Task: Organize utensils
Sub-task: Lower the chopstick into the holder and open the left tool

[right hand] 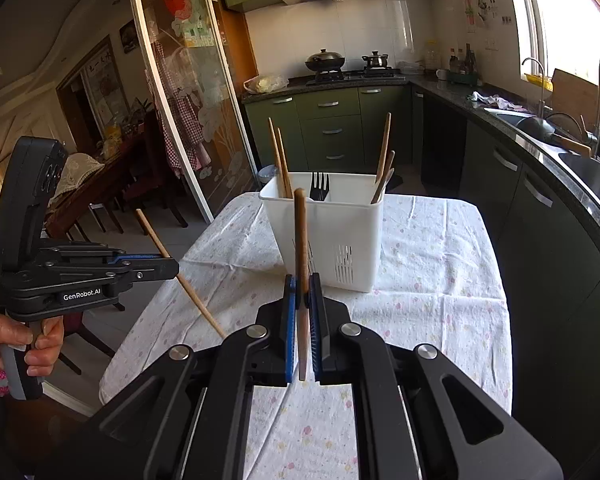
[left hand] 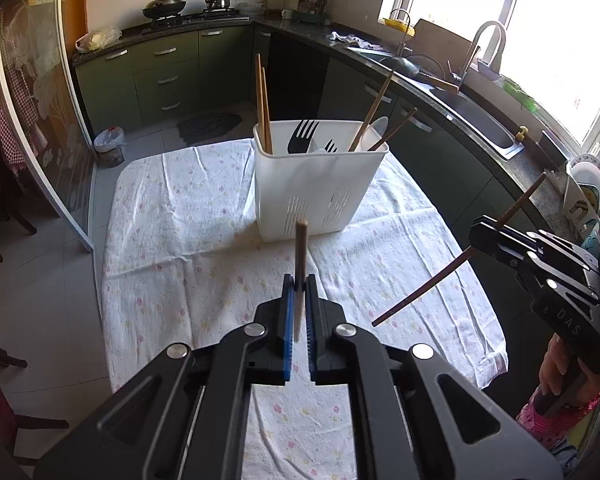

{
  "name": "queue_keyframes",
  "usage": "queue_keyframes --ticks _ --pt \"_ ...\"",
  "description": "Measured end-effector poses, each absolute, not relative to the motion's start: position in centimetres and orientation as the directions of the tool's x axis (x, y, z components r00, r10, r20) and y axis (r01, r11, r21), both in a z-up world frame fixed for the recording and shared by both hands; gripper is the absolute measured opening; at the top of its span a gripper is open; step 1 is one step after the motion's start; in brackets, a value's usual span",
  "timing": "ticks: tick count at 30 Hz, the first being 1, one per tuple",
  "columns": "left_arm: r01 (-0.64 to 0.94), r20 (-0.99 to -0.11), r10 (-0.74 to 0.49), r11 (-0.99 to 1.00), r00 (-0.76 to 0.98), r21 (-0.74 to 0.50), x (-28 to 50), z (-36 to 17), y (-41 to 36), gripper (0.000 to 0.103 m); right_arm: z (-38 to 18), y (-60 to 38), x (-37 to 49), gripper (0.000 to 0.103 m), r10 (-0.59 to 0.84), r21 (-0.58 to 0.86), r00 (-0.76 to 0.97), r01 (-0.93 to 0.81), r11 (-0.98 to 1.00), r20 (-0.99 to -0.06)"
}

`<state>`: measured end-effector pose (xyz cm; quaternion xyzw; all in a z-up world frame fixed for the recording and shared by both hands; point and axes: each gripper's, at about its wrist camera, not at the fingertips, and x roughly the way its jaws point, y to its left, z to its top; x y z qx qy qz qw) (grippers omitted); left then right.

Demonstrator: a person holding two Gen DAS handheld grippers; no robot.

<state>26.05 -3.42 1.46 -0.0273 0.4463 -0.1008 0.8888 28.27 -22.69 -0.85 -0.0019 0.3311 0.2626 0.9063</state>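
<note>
**Each claw closed on one wooden chopstick, white caddy ahead**

The left claw (left hand: 299, 284) is seen closed between its blue pads on a pale, slender wooden chopstick (left hand: 301, 248), which is held roughly upright above the table. The right claw (right hand: 302, 284) is likewise clamped on a darker brown wooden chopstick (right hand: 300, 236), gripped near mid-length so that it stands steeply in its own view and slants in the left wrist view. Both claws are held above the near part of the table, which is covered by a white cloth with small pastel flowers (left hand: 188, 216); neither chopstick is touching the cloth.

The step in hand is judged to be the dropping of these two chopsticks into the white rectangular plastic utensil caddy with slotted sides (left hand: 320, 188), which stands further back on the table. For a clean result, each stick should be brought over the rim, tipped near vertical, lowered with its tip inside a chopstick compartment, and only then released. The sticks already leaning outward should be avoided, and the light caddy should not be nudged.

Inside the caddy, a pair of light wooden chopsticks (left hand: 262, 108) is leaning in the left compartment, black plastic forks (left hand: 304, 136) are standing in the middle, and further brown chopsticks (left hand: 374, 110) with a white spoon-like piece (left hand: 376, 130) are held on the right. How the compartments are divided cannot be fully made out.
</note>
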Motion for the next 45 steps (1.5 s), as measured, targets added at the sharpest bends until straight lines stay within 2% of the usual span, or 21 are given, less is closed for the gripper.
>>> queue_keyframes --ticks 5,15,24,27,31,41,45 --pt "0.182 -0.746 -0.216 0.975 0.629 -0.128 26.9 4.8 -4.2 0.005 1.8 -22.2 28.5 0.007 0.473 0.131 0.661 -0.499 0.857 -0.582" --pt "0.198 -0.623 -0.222 0.974 0.750 -0.109 29.5 13.2 -5.2 0.005 9.3 -22.6 29.9 0.007 0.454 0.085 0.751 -0.475 0.876 -0.479" --pt "0.172 -0.528 -0.207 0.978 0.824 -0.115 33.2 16.3 -5.0 0.005 13.1 -22.2 33.7 0.007 0.441 0.088 0.810 -0.444 0.892 -0.387" --pt "0.156 -0.509 -0.181 0.984 0.842 -0.092 34.7 16.2 -5.0 0.005 13.6 -21.9 35.6 0.007 0.441 0.101 0.825 -0.435 0.895 -0.352" --pt "0.148 -0.542 -0.177 0.984 0.821 -0.097 36.7 14.2 -5.0 0.005 12.9 -21.3 38.4 0.007 0.429 0.112 0.835 -0.417 0.902 -0.344" --pt "0.150 -0.654 -0.177 0.984 0.736 -0.097 40.3 6.6 -4.7 0.006 6.1 -19.6 44.1 0.007 0.414 0.144 0.802 -0.392 0.909 -0.431" --pt "0.150 -0.668 -0.171 0.985 0.724 -0.089 40.7 4.4 -4.6 0.006 3.4 -19.0 44.7 0.007 0.405 0.139 0.793 -0.385 0.912 -0.456"
